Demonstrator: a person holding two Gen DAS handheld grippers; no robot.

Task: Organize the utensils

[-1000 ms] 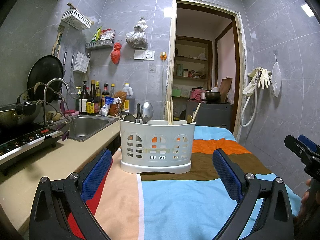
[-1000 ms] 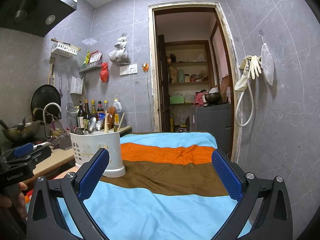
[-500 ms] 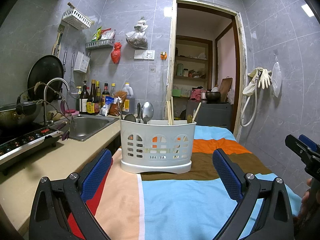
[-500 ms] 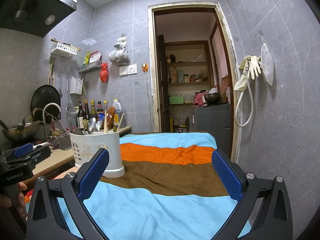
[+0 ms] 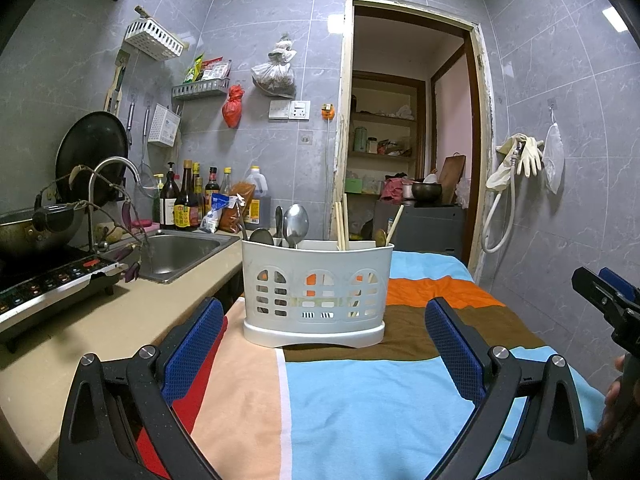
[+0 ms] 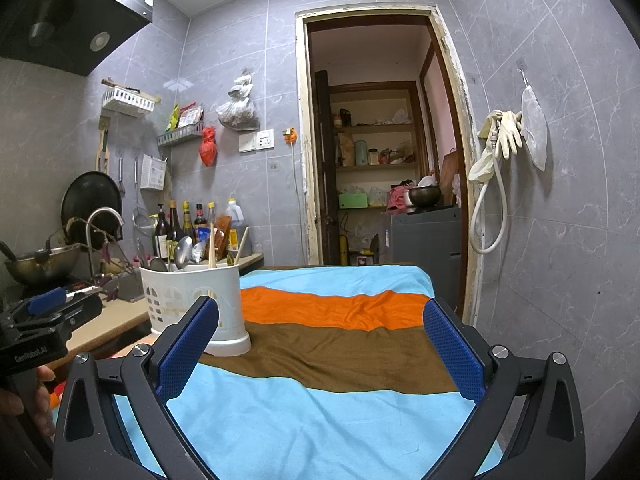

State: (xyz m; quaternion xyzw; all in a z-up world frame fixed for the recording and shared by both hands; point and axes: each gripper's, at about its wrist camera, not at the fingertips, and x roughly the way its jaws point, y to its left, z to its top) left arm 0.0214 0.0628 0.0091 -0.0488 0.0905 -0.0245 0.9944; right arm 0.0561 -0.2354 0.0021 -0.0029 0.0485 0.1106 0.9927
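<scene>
White plastic forms the utensil caddy, which stands upright on the striped cloth at twelve o'clock from our left gripper, straddling the brown and peach bands. We hold the left gripper with its blue pads spread wide and nothing between them; the caddy sits beyond the fingertips, apart from both. Inside the caddy we see steel spoons rising from the compartment at eleven o'clock, a pair of pale chopsticks near the middle, and a single chopstick leaning toward one o'clock.

Our right gripper is likewise held wide apart and empty, its pads framing the orange and brown bands of the cloth. From this view the caddy lies at ten o'clock, partly behind the near pad. The left gripper's body enters at nine o'clock.

At nine o'clock in the left view we note the beige counter, a steel sink with a curved faucet, and sauce bottles along the tiled wall. An open doorway stands at twelve o'clock.
</scene>
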